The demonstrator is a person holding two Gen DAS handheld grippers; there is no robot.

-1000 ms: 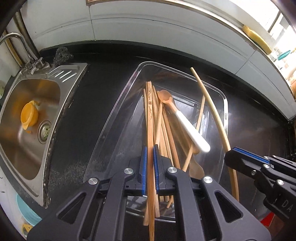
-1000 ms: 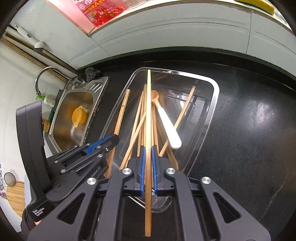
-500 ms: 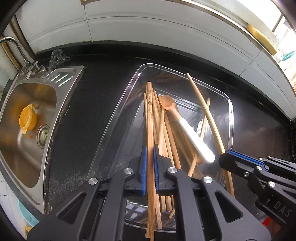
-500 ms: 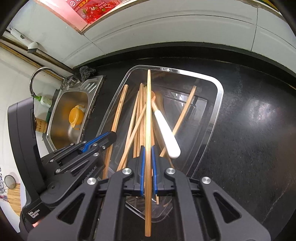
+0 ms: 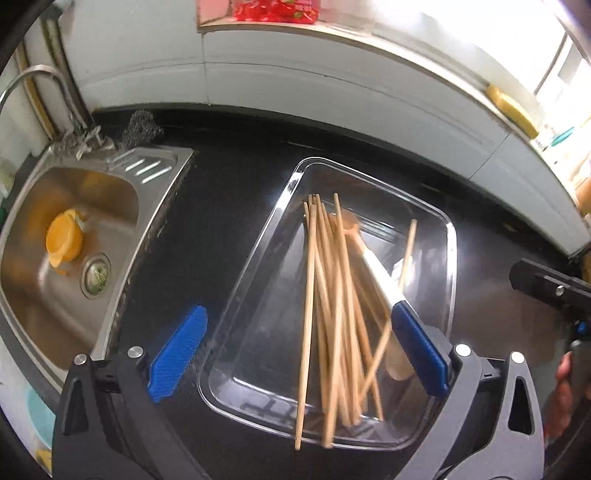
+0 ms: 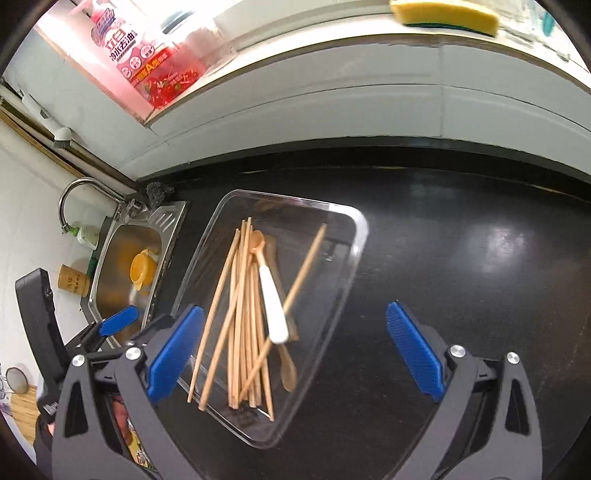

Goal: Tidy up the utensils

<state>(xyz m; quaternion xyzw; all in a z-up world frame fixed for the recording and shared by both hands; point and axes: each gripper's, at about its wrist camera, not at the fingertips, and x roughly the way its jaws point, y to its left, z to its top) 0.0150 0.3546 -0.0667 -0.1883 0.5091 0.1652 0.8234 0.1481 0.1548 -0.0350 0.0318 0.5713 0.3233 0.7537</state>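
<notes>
Now chopsticks (image 5: 332,306) lie in tray (image 5: 448,258), below opening left tool (image 5: 295,354).

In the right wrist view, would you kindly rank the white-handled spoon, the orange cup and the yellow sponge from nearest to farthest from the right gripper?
1. White-handled spoon, in the clear tray, just ahead of the right gripper.
2. Orange cup, in the sink, far left.
3. Yellow sponge, on the ledge, top right.
</notes>
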